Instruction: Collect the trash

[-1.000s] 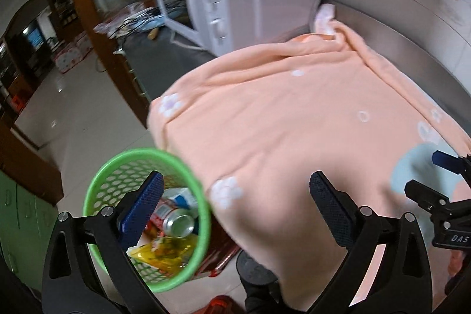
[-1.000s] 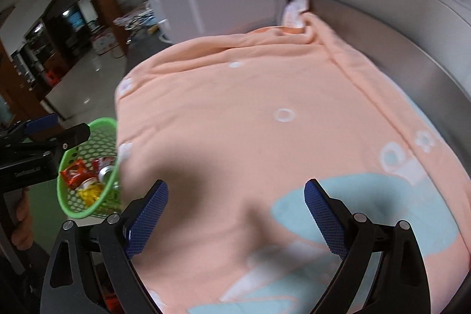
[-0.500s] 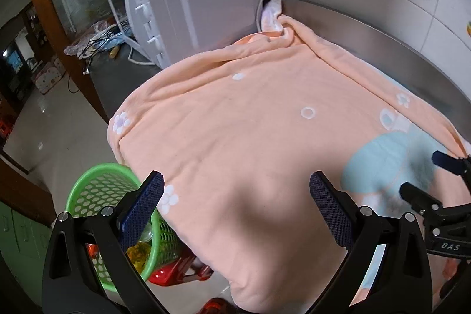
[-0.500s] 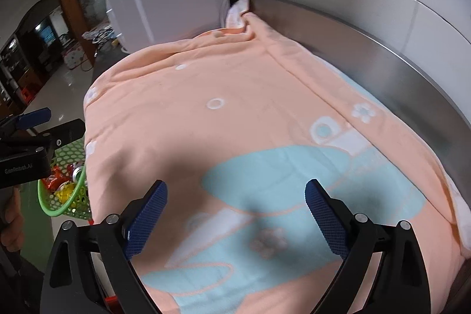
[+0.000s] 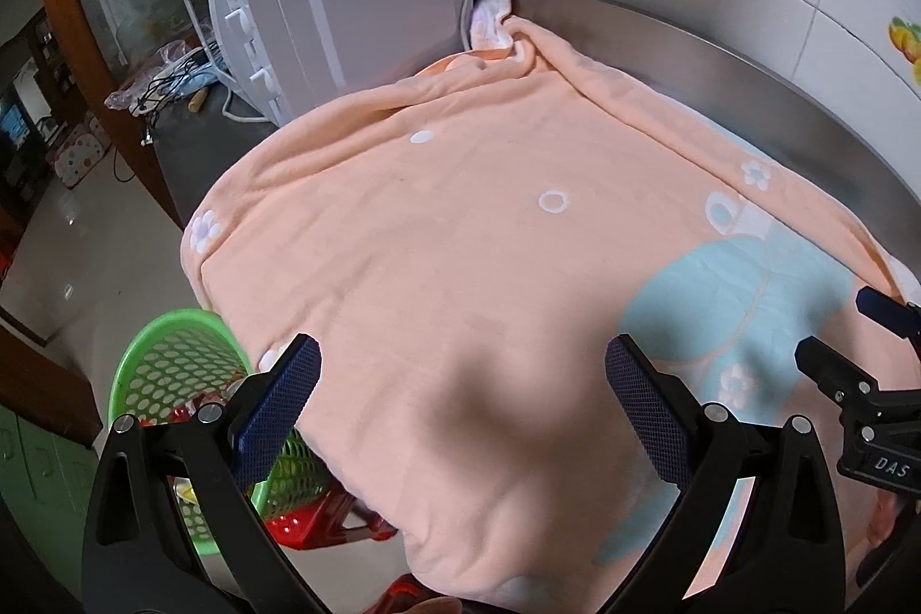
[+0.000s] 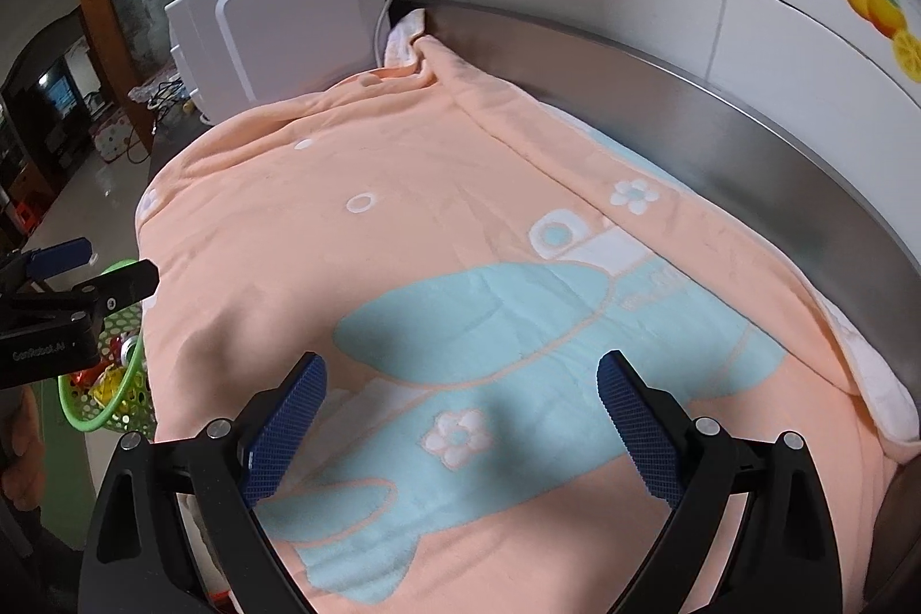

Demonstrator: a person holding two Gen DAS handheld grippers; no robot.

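Observation:
A green mesh basket (image 5: pixel 172 361) stands on the floor at the counter's left end, also seen as the basket (image 6: pixel 124 395) at the left of the right wrist view; red and yellow wrappers and a can lie in it. My left gripper (image 5: pixel 463 398) is open over the front of the peach blanket (image 5: pixel 460 240), with nothing between its fingers. My right gripper (image 6: pixel 460 415) is open above the blanket's blue pattern (image 6: pixel 518 320), also holding nothing. No loose trash shows on the blanket.
A white microwave (image 5: pixel 345 4) stands at the counter's far left with a small cloth (image 5: pixel 489 15) behind it. The steel counter edge (image 6: pixel 748 142) and tiled wall run along the right. A red stool (image 5: pixel 322 516) sits under the basket. A hand (image 6: pixel 23 447) holds the left gripper.
Both grippers have swung right and up, away from the basket and over the blanket. The basket has slid toward the lower left of both views. Both stay open.

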